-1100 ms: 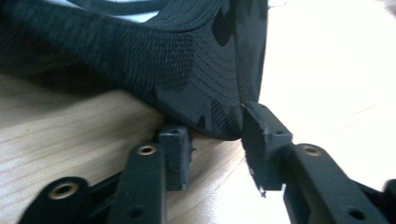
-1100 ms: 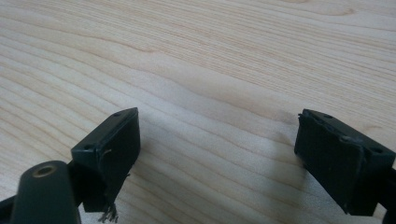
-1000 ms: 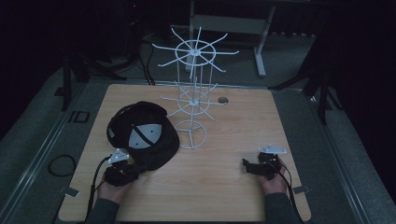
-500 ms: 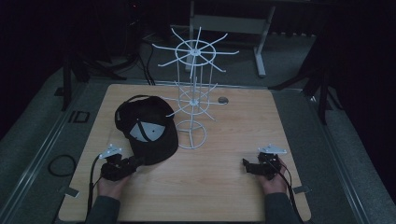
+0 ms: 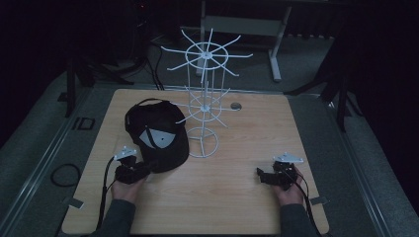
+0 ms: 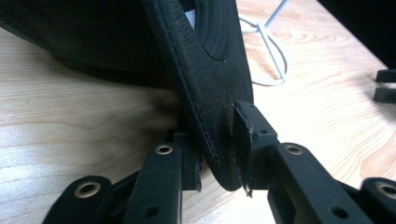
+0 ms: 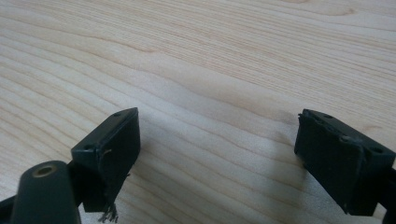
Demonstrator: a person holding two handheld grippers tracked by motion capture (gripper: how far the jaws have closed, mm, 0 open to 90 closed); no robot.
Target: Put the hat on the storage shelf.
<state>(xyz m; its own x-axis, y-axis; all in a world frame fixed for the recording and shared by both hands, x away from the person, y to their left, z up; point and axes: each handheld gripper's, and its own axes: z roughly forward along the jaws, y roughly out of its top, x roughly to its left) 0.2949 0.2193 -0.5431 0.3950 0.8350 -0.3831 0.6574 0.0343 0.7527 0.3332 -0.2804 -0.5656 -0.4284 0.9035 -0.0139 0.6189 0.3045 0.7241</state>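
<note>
The black cap's (image 5: 157, 137) brim sits pinched in the left gripper (image 6: 218, 154), just closing; right gripper (image 7: 217, 154) wide, well apart

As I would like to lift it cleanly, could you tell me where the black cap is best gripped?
Grip the black cap by its brim, coming in from the near table edge. The brim is a thin, stiff flap pointing that way, tilted on edge, so it fits between two jaws. The left gripper already straddles it there, its jaws having just been closing.

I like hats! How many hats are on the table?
1. The black cap lies on the wooden table, beside the white wire rack, its brim between the left gripper jaws. None hangs on the rack.
</note>
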